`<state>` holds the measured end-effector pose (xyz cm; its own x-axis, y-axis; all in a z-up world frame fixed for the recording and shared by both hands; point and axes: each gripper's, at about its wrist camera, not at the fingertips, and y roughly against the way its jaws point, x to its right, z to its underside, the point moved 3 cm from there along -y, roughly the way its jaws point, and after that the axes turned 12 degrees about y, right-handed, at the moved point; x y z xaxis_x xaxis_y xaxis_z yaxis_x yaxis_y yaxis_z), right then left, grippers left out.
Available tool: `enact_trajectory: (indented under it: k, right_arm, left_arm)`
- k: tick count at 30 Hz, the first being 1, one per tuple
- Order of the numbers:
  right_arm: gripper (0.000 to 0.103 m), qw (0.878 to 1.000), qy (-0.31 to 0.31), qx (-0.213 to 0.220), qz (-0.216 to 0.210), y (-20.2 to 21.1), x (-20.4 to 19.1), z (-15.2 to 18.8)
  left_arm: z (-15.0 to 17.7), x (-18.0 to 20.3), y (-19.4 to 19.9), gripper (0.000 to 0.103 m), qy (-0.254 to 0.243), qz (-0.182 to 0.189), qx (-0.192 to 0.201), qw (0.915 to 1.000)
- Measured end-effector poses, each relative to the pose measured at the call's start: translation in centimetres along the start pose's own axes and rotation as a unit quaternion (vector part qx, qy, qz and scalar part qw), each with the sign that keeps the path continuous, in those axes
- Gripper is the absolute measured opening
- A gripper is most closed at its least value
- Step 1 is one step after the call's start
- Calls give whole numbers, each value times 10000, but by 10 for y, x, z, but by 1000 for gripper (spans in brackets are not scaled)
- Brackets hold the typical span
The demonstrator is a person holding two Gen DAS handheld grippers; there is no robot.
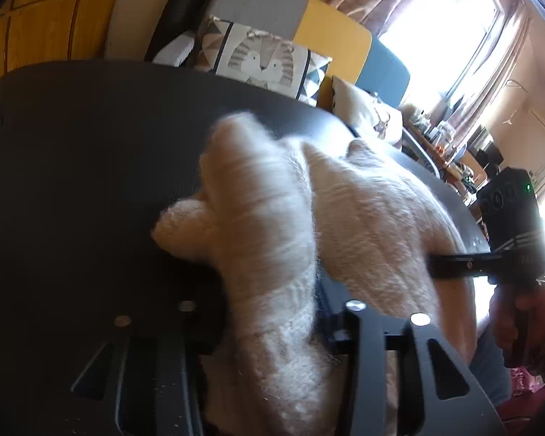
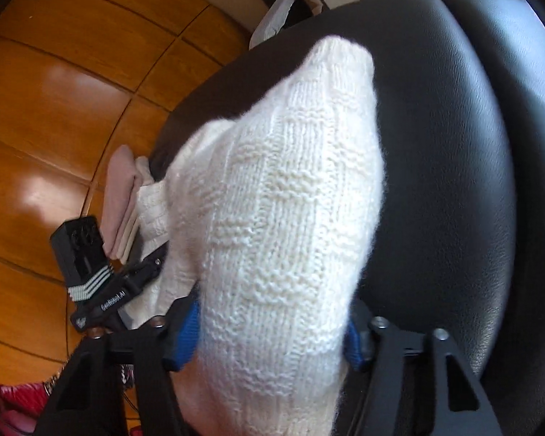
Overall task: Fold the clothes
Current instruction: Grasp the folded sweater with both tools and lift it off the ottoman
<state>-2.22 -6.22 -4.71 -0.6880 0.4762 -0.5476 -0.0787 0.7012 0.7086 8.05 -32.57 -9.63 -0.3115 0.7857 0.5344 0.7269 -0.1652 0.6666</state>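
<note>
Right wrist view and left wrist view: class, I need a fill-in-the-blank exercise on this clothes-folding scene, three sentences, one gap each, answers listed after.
1. The fluffy knitted garment between the blue pads of the right hand-held gripper is ____ in colour.
2. The garment rests on a padded leather surface coloured ____.
3. The square cushion behind that surface shows a drawn ____.

Missing words: white; black; lion
</note>
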Motion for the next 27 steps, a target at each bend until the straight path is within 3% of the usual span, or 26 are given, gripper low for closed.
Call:
enact_trajectory:
  k: [3,8,14,18,23,27]
  right_arm:
    - [54,9993,345,128,118,14,-22,-14]
    - [53,9929,1165,208,-94,32,-83,-50]
    - [53,9752,2119,205,-601,21,-176,-106]
    - [52,9583,2623,174,-1121,-16,-250,-151]
    - [52,9254,3393,152,-1684,-81,-358,-204]
    - [52,9007,3730,182,-2218,-143,-428,-239]
  left_arm:
    - [-4,-5,19,36,210,204,204,9994]
    - [-19,-22,68,35,614,375,850,9938]
    - [-59,-66,159,35,959,-74,2005,9750]
    - [-88,-110,228,36,1105,-646,2750,9529]
    - [-126,-175,304,36,1354,-1480,3582,9119]
    - [-147,-245,327,37,1533,-2327,3703,8861]
